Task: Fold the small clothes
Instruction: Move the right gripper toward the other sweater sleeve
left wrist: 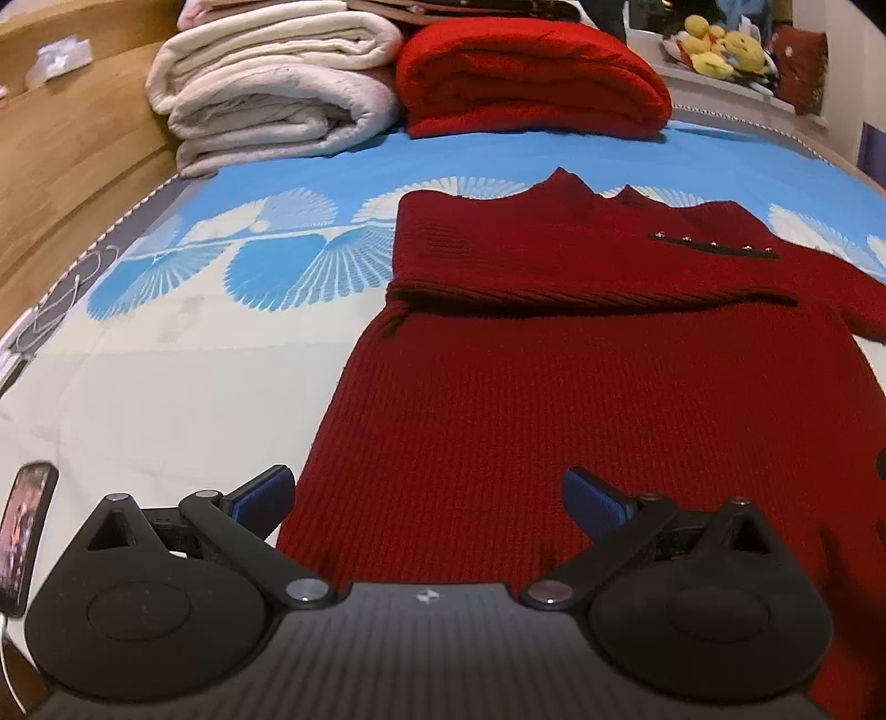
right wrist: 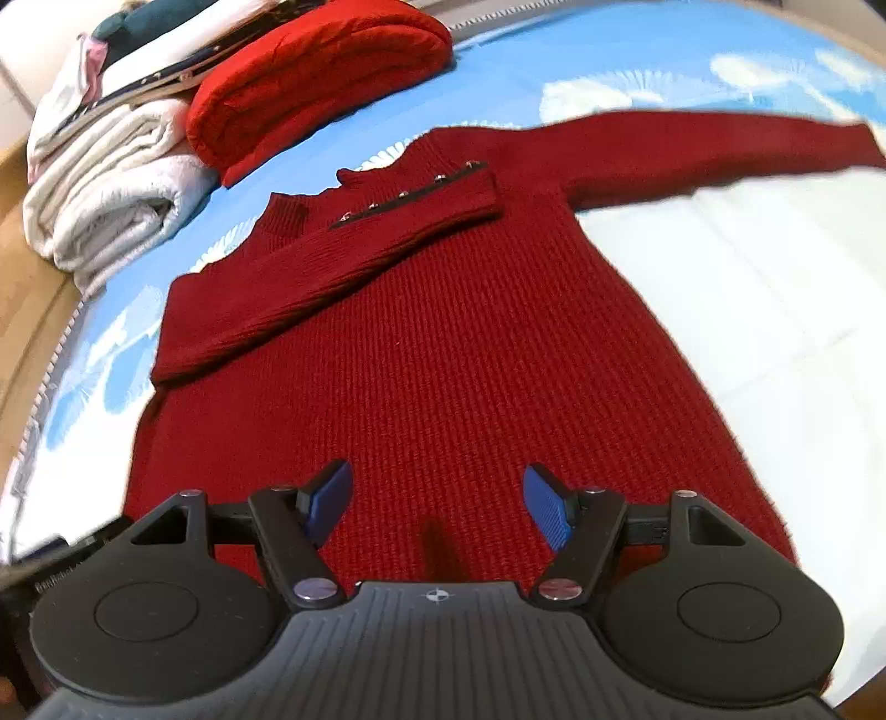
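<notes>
We see no container in either view; everything lies straight on the bed (left wrist: 166, 354). Only the left wrist view shows the phone (left wrist: 25, 537) at 8 o'clock and the yellow plush toys (left wrist: 720, 47) at 1 o'clock. Only the right wrist view shows the sweater's outstretched sleeve (right wrist: 720, 144), reaching toward 2 o'clock.

The dark red knit sweater (left wrist: 526, 399) lies flat on the bed, collar at 12 o'clock, its other sleeve (right wrist: 332, 266) folded across the chest, a row of small studs near the shoulder. Beyond it sit a folded white blanket (left wrist: 266, 94) and a folded bright red knit (left wrist: 531, 83).

Our left gripper (left wrist: 429, 495) and right gripper (right wrist: 437, 507) both hover over the hem, fingers spread wide apart, gripping nothing.
</notes>
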Demonstrator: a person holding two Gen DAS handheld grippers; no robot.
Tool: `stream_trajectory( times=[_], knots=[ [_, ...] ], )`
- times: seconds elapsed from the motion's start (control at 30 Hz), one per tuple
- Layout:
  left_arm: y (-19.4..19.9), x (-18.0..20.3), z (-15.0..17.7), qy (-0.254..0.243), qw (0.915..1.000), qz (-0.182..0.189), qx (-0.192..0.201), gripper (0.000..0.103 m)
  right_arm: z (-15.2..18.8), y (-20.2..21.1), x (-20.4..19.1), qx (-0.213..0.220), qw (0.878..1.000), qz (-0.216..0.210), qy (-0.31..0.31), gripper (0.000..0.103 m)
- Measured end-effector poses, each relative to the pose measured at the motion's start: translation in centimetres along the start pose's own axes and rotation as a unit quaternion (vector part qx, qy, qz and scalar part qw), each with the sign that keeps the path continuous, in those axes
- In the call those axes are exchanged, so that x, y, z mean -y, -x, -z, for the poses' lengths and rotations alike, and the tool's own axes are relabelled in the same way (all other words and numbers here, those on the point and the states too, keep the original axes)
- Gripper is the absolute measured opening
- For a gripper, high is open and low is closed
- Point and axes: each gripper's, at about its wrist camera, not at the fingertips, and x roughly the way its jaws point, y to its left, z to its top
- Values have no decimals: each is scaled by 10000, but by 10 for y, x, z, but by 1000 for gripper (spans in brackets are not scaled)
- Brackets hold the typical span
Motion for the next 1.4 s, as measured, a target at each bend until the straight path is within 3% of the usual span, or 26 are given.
stream_trajectory(
  times=[0.33, 0.57, 1.4],
  knots=[
    [-21, -10, -14, 90, 9998, 69, -144, 103, -6, -5, 9, 215, 9980, 509, 313, 71],
    [-33, -26, -20, 407, 9987, -46, -311, 103, -12, -9, 14, 241, 9975, 550, 364, 71],
    [-38, -18, -21, 393, 9985, 29, -390, 103, -30, -4, 37, 351, 9981, 479, -136, 71]
  ],
)
